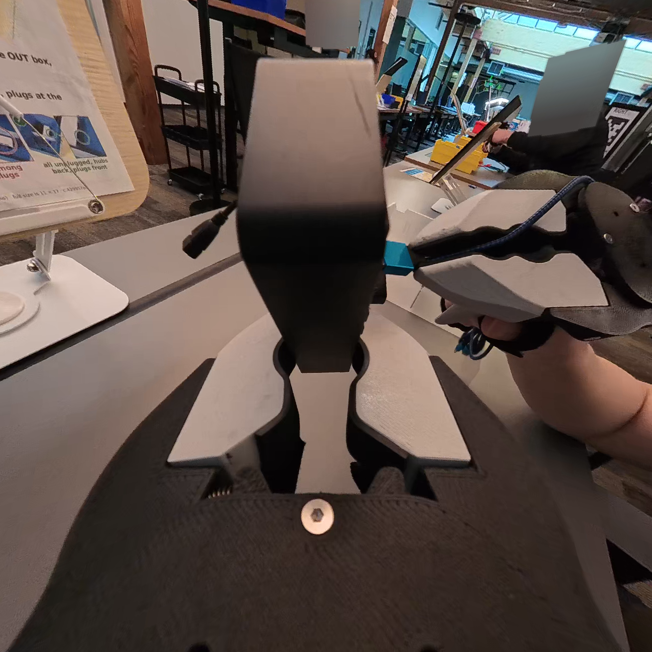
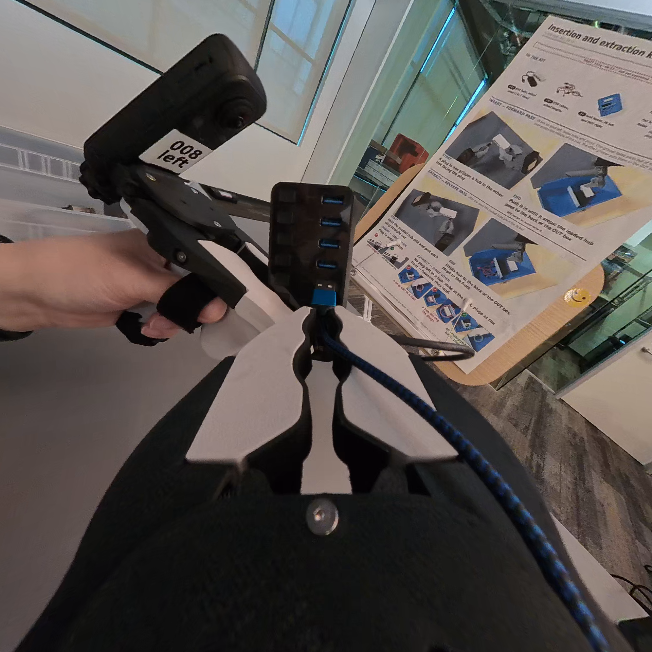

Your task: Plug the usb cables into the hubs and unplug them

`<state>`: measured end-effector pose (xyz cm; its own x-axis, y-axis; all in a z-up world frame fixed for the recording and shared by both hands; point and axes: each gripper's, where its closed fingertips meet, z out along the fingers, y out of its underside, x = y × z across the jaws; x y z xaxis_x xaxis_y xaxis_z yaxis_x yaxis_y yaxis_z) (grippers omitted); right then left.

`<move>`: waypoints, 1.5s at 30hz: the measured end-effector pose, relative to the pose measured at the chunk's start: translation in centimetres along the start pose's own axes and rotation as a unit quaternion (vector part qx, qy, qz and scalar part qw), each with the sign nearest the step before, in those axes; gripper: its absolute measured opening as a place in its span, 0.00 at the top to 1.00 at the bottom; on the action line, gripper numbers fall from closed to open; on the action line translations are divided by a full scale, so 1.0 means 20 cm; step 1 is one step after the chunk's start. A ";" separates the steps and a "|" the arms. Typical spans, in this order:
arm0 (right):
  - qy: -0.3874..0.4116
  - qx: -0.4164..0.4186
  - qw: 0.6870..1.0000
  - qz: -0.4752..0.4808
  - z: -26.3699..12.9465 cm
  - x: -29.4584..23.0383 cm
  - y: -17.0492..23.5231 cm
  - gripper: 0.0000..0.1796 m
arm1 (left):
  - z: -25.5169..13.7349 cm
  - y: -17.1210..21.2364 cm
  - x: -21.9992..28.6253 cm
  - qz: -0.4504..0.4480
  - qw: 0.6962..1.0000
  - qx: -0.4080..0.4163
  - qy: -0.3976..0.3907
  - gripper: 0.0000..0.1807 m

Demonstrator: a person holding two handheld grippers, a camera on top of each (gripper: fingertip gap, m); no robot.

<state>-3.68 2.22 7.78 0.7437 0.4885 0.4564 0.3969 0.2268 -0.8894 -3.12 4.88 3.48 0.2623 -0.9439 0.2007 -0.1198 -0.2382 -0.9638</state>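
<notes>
My left gripper (image 1: 321,356) is shut on the lower end of a black USB hub (image 1: 310,211) and holds it upright above the table, its back towards this camera. In the right wrist view the hub (image 2: 310,240) shows a column of several blue ports. My right gripper (image 2: 323,314) is shut on a blue USB plug (image 2: 323,295) with a blue braided cable (image 2: 423,416). The plug's metal tip sits at the lowest port, most of the metal still showing. From the left wrist view, the right gripper (image 1: 412,259) presses the plug (image 1: 397,259) against the hub's right side.
The hub's own black lead end (image 1: 208,233) hangs at the left. An instruction sheet (image 2: 494,211) stands on a white stand (image 1: 70,293) at the grey table's (image 1: 106,388) far left. A person (image 1: 550,148) works at a far table with yellow bins (image 1: 455,155). The left gripper's tips are roughly 5 cm from the right gripper's.
</notes>
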 end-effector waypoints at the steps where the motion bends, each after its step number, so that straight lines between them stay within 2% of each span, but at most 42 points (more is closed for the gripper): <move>1: 0.000 -0.002 1.000 0.001 0.00 0.00 0.00 0.97 | 0.00 0.00 0.00 0.007 1.000 0.001 -0.008 0.85; 7: 0.000 -0.022 1.000 0.014 0.00 0.00 0.01 0.97 | 0.01 0.01 -0.03 0.036 0.998 0.003 -0.053 0.85; 13: 0.000 -0.020 1.000 0.006 0.00 0.00 0.01 0.97 | -0.01 -0.01 -0.06 0.147 0.980 -0.014 -0.131 0.85; 24: 0.012 0.036 0.999 0.001 -0.03 -0.01 -0.06 0.97 | -0.06 -0.08 0.00 0.205 0.969 0.006 -0.141 0.85; 29: 0.020 0.045 0.999 0.004 -0.03 -0.01 -0.06 0.97 | -0.06 -0.08 0.00 0.264 0.949 -0.014 -0.173 0.85; 33: 0.017 0.055 0.998 0.018 -0.03 0.00 -0.06 0.96 | -0.05 -0.08 0.01 0.259 0.951 -0.013 -0.171 0.85; 37: 0.023 0.069 0.997 0.036 -0.01 0.01 -0.07 0.96 | -0.06 -0.10 -0.02 0.214 0.963 -0.009 -0.166 0.85; 39: 0.024 0.074 0.995 0.070 0.02 0.01 -0.08 0.93 | -0.09 -0.12 -0.05 0.207 0.962 0.000 -0.176 0.85; 42: -0.031 0.032 0.995 0.090 0.09 -0.13 -0.01 0.89 | -0.16 -0.17 -0.12 0.184 0.965 0.017 -0.187 0.85; 45: -0.122 -0.013 0.990 0.073 0.14 -0.35 0.06 0.86 | -0.23 -0.19 -0.20 0.152 0.968 0.027 -0.195 0.85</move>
<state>-9.87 1.40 3.56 0.6433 0.7045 0.2998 0.3110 0.1174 -0.9431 -8.16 8.56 7.16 0.5662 -0.8075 -0.1657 -0.2005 0.0601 -0.9778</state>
